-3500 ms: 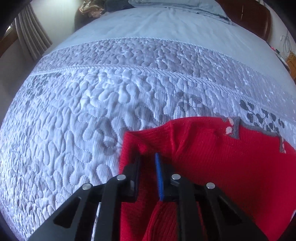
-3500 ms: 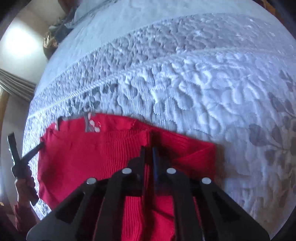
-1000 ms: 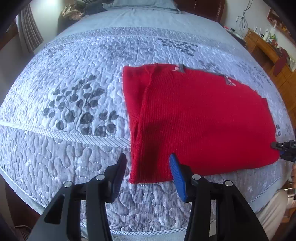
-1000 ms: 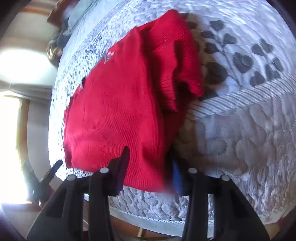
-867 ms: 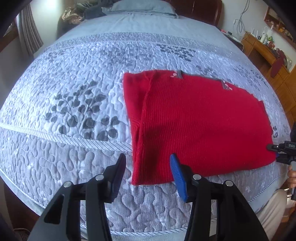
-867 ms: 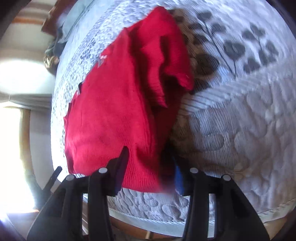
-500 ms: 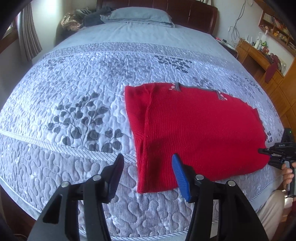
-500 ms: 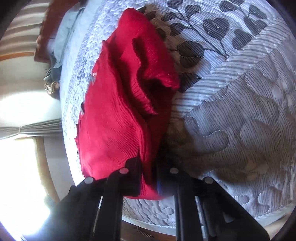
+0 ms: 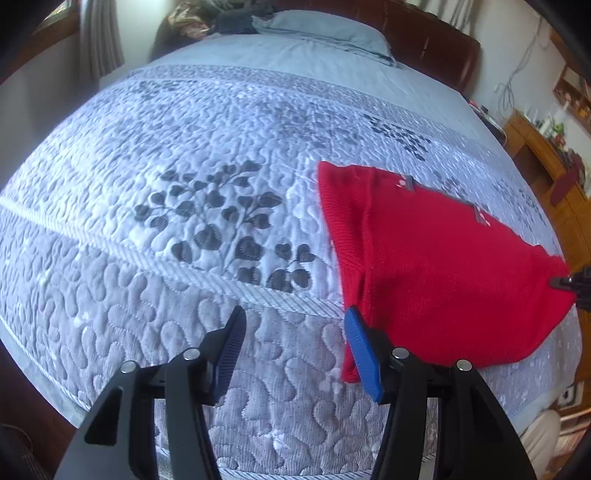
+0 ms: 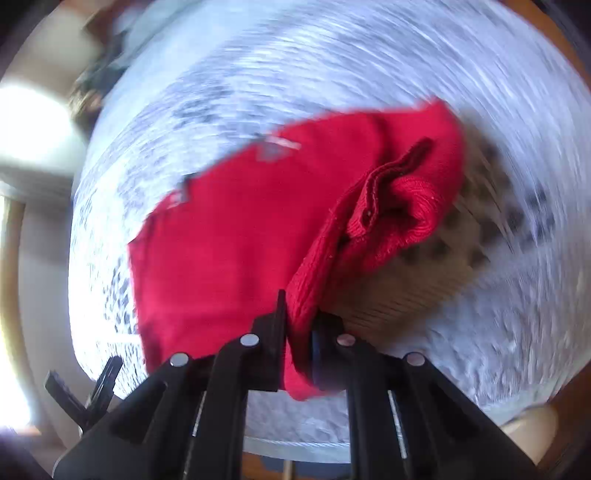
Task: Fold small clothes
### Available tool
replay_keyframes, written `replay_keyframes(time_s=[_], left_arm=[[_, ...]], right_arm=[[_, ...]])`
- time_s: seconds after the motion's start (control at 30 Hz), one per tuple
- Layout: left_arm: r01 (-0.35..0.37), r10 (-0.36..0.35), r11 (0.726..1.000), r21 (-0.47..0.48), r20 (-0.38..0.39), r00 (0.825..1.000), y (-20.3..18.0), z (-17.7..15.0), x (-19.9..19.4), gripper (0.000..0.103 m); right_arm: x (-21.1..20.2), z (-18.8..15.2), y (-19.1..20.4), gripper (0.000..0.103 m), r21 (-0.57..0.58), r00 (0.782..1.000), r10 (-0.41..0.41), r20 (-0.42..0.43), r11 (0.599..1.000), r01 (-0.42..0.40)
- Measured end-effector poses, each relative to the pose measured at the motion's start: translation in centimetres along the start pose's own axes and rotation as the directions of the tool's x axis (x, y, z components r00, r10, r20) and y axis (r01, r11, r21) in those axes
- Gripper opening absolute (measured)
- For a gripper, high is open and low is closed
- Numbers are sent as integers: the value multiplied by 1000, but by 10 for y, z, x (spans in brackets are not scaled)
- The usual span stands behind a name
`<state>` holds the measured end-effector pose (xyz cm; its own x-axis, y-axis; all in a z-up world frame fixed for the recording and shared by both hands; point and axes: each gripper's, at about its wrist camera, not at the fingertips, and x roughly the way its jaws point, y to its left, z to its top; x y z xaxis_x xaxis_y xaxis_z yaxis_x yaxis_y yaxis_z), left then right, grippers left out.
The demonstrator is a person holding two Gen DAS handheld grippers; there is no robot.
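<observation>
Red ribbed-knit sweater (image 10: 229,236) is pinched at one corner of its near edge between the fingers of the right gripper (image 10: 297,328), whose jaws have just closed from a moderate gap to a narrow clamp on the cloth. Knit bunches directly ahead of those jaws and hangs slightly below them. Beyond the pinch, a thick fold of the garment rises up and to the right, showing a doubled ribbed edge; to the left of the jaws the body of the sweater spreads flat and away. The right wrist view is heavily blurred, so finer detail of the cloth cannot be told.

Left gripper (image 9: 291,343) holds nothing. Its jaws stand moderately apart, having just opened a little further, with only bedding between them. The blue pad of the finger (image 9: 364,354) nearer the sweater (image 9: 436,266) sits just beside the garment's near left corner; contact cannot be confirmed. From those jaws the sweater extends up and to the right, lying flat with a folded strip along its left side.

Pale grey quilted bedspread (image 9: 184,184) with dark leaf prints lies beneath both grippers. At the far end, well beyond the jaws, a grey-blue pillow (image 9: 325,33) rests against a dark wooden headboard (image 9: 436,44). Right of the bed stands a wooden cabinet (image 9: 546,162).
</observation>
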<state>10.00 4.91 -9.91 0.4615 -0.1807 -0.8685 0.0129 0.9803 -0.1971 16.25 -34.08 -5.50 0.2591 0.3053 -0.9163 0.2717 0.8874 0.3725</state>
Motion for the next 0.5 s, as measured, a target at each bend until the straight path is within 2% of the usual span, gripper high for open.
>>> replay_keyframes(time_s=[0.13,0.3,0.43,0.5], left_arm=[[-16,16,1000,-18,12,1000,12,0,-5,56],[-29,31,998,-60,27,999,30,2,-13,60],[-43,45,995,-94,21,999,45,2,-12,60],[-44,45,994,-100,6,999,47,1,-8,60]], right_arm=[[6,0,102,9,-226,1000,-6,20,974,10],[51,-30,207,9,-455,999,16,-41,890,-33],[106,-63,247,11,-550,990,0,-139,831,-77],[128,-71,243,19,-534,980,-6,-199,839,-104]])
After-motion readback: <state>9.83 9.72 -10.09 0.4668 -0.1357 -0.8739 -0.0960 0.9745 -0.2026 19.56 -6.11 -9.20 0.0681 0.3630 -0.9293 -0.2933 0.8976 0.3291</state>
